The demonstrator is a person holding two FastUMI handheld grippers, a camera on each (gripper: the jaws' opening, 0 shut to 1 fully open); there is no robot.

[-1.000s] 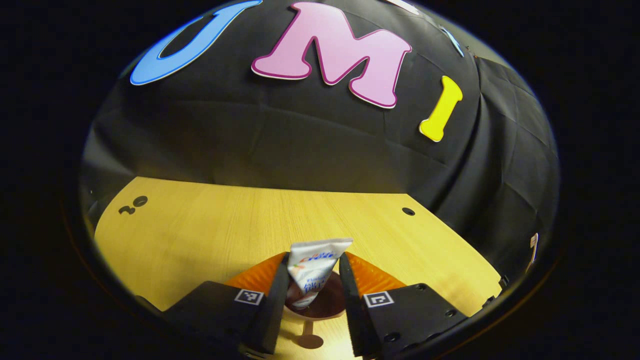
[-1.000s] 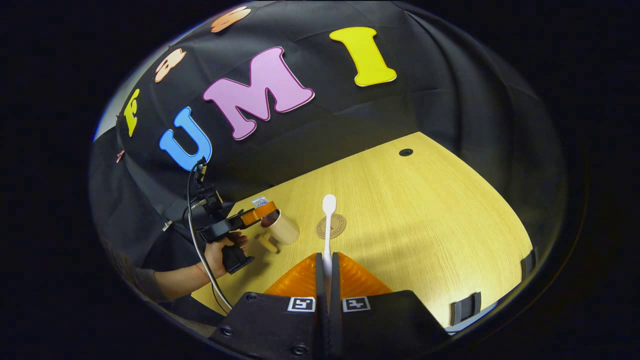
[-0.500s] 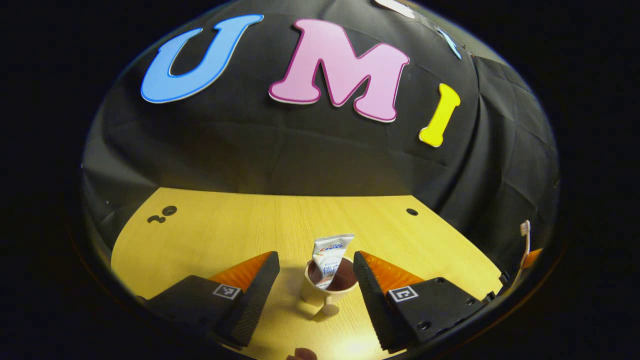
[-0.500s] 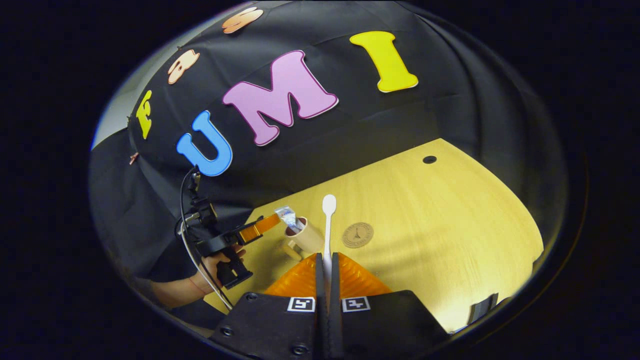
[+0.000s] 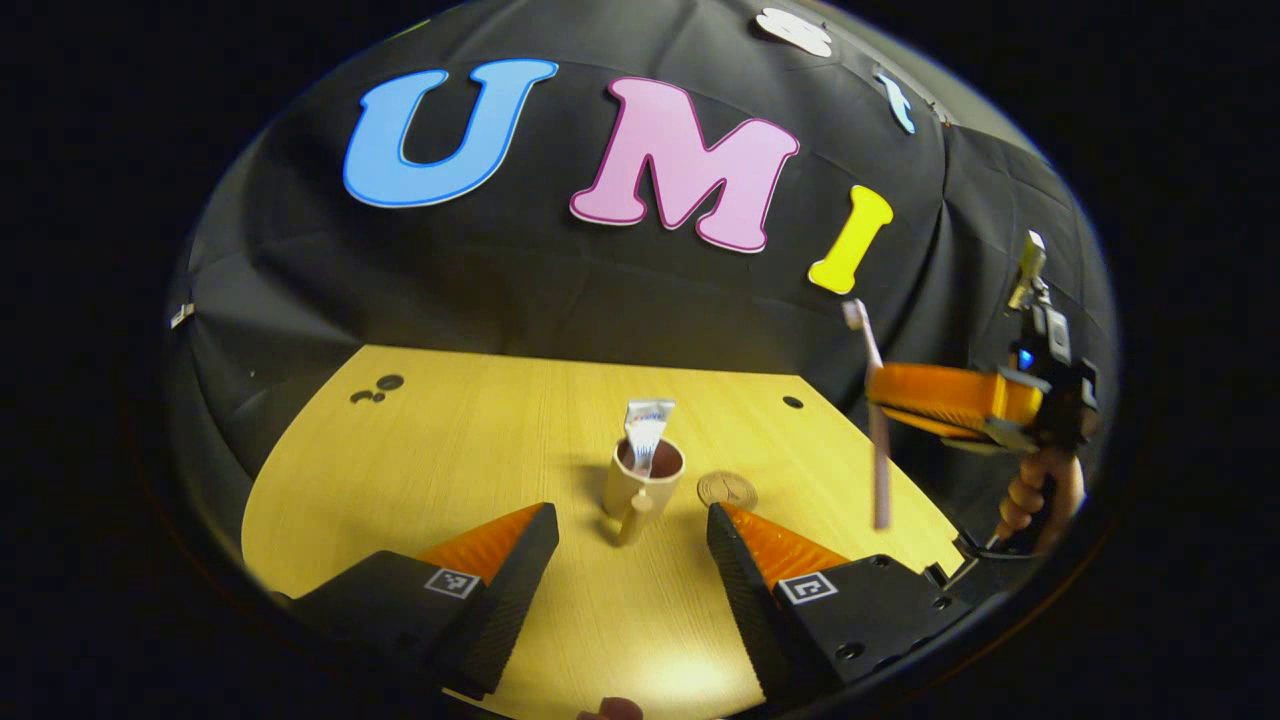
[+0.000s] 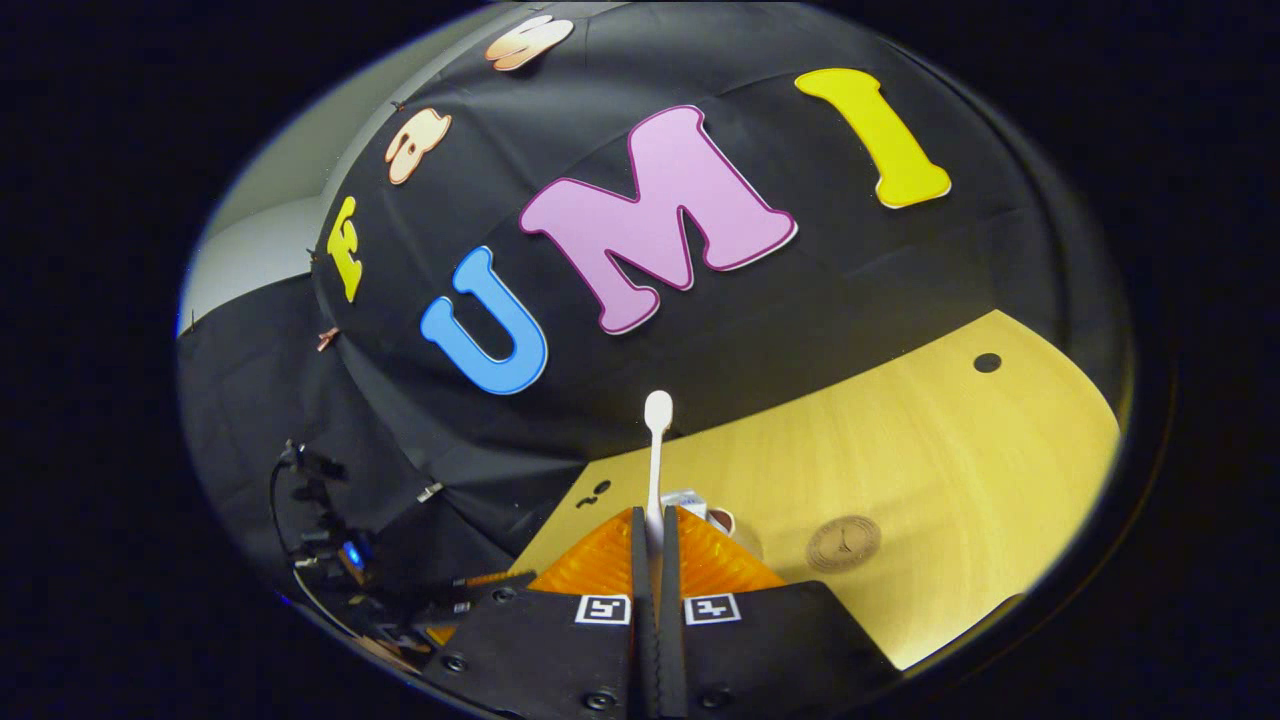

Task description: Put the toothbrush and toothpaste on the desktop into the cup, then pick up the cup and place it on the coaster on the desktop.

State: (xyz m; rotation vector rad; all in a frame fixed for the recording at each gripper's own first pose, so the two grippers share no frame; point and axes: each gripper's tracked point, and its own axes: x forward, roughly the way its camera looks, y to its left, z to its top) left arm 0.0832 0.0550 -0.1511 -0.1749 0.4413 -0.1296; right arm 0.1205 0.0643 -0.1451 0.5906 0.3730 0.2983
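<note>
With our left tongs [image 5: 625, 560] wide and empty before the cup [image 5: 643, 484] holding the toothpaste [image 5: 647, 432] mid-worktop [image 5: 450, 450], beside the coaster [image 5: 727, 490], our right tongs [image 6: 655, 560] pinch the toothbrush [image 6: 656, 450], which could clip the rim and topple it.

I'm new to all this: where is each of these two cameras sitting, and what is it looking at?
Left gripper view: rides the left gripper, fingers apart, looking across the desk at the cup holding toothpaste; a hand holds the right gripper.
Right gripper view: rides the right gripper, fingers pinching the toothbrush, above the cup.
Shared: cup, coaster, toothbrush, desk.
</note>
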